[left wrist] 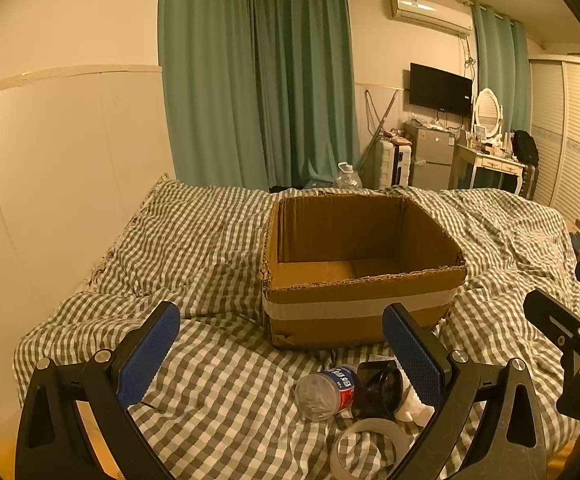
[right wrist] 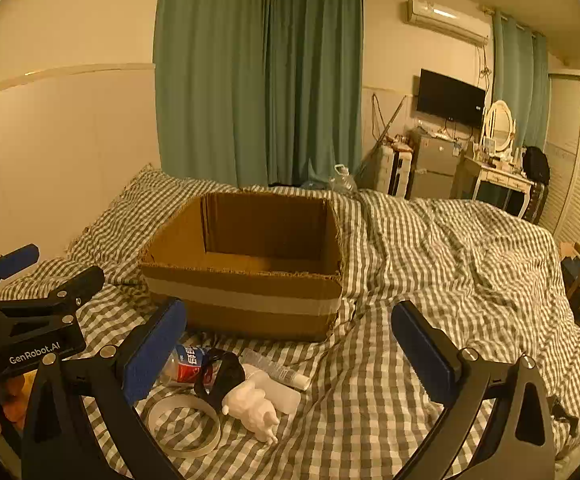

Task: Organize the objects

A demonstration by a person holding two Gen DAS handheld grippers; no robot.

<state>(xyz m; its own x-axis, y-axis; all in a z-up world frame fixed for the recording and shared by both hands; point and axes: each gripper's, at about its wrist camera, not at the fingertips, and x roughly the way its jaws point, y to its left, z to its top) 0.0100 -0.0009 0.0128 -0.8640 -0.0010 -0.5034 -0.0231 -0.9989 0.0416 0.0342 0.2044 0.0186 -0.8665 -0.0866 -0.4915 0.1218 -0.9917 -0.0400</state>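
Observation:
An open, empty cardboard box (left wrist: 364,280) sits on the checked bed; it also shows in the right wrist view (right wrist: 246,280). In front of it lie a small plastic bottle (left wrist: 326,394) (right wrist: 184,366), a black round object (left wrist: 382,388) (right wrist: 220,376), a tape ring (left wrist: 370,450) (right wrist: 184,426), a white figurine (right wrist: 252,410) and a clear tube (right wrist: 276,368). My left gripper (left wrist: 282,356) is open, above the bottle and tape ring. My right gripper (right wrist: 290,348) is open and empty above the items.
The checked bedspread (left wrist: 210,248) covers the whole bed, rumpled at the right (right wrist: 470,264). A wall runs along the left. Green curtains, a fridge, a TV and a dressing table stand beyond the bed. The right gripper shows at the left view's right edge (left wrist: 570,344).

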